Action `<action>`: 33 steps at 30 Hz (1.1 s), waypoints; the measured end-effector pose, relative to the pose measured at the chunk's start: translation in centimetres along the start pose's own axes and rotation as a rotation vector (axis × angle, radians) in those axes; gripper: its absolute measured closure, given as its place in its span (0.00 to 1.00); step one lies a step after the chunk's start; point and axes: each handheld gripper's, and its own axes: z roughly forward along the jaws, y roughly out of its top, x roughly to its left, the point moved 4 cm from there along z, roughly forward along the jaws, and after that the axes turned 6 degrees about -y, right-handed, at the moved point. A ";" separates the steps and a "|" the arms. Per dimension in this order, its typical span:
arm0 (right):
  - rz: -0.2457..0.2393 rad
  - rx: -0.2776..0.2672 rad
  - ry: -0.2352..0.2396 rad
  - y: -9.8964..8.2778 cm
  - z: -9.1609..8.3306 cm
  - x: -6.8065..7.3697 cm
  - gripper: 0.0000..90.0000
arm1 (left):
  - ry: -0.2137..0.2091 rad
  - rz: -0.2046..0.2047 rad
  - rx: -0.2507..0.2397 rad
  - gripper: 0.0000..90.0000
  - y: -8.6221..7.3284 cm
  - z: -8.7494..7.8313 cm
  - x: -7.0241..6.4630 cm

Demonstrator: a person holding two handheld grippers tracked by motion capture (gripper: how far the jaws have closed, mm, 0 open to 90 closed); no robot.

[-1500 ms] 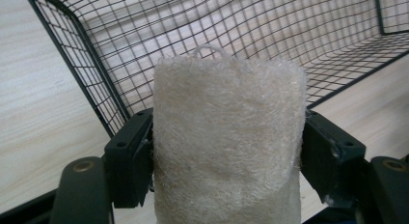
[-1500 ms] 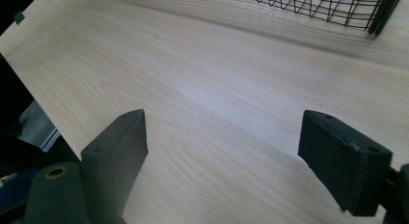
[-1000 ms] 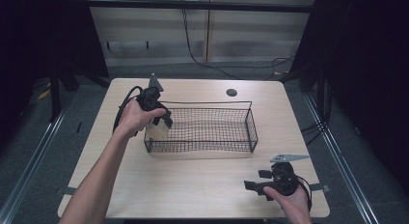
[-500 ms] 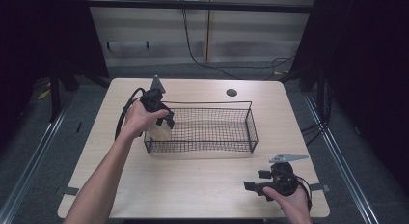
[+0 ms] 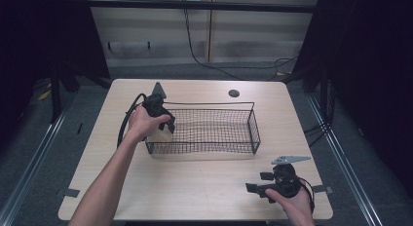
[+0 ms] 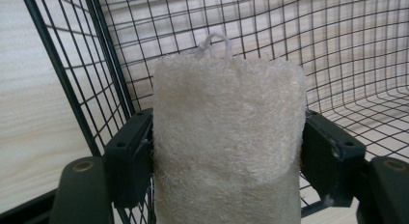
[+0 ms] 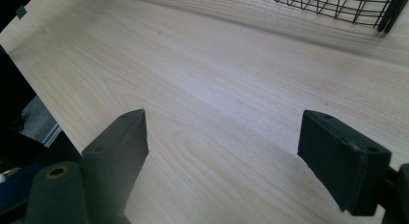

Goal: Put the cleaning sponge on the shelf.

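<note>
Jaws of our left gripper (image 6: pixel 226 151) clamp the loofah (image 6: pixel 226 137), its long axis upright, apparently just inside the wire basket (image 5: pixel 207 131) at centre-left; right gripper (image 7: pixel 231 151) gapes empty.

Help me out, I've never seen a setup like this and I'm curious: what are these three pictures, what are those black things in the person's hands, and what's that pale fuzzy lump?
A person sits at a wooden table and holds a hand tool with two black jaws in each hand. One picture is taken from a camera above the table. The other two come from small cameras riding on the tools, looking along their jaws.

On the table stands a black wire basket. The left gripper is at the basket's left end. Its own camera shows the jaws pressed on both sides of a pale, fibrous sponge with a small string loop on top, inside the basket's wire walls. I cannot tell whether it touches the basket floor.

The right gripper rests near the table's front right, jaws wide apart with nothing between them.
</note>
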 end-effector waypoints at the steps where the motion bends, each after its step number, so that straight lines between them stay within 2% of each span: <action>1: -0.002 -0.001 0.000 0.0 0.0 0.0 0.20 | 0.005 -0.001 -0.003 0.32 0.0 0.1 0.0; 8: -0.003 0.000 0.000 0.0 0.0 0.0 0.20 | -0.005 -0.012 0.004 0.32 0.0 0.6 0.2; 16: -0.005 0.002 0.002 0.0 0.0 0.0 0.20 | 0.027 -0.023 0.007 0.32 0.0 1.4 0.2; 17: -0.006 0.002 0.002 0.0 0.0 0.1 0.20 | 0.042 -0.023 0.003 0.32 0.1 1.6 0.1; 21: -0.010 0.002 0.008 0.0 0.1 0.1 0.20 | 0.065 -0.011 0.009 0.32 0.0 1.8 -0.1; 26: -0.009 0.008 0.010 0.0 0.1 0.2 0.20 | 0.055 -0.016 0.020 0.31 0.0 2.1 -0.2; 27: -0.010 0.007 0.010 0.0 0.1 0.2 0.20 | 0.067 -0.021 0.016 0.31 0.1 2.2 -0.2; 33: -0.010 0.008 0.011 0.0 0.1 0.2 0.20 | 0.063 -0.022 0.023 0.31 0.0 2.2 -0.2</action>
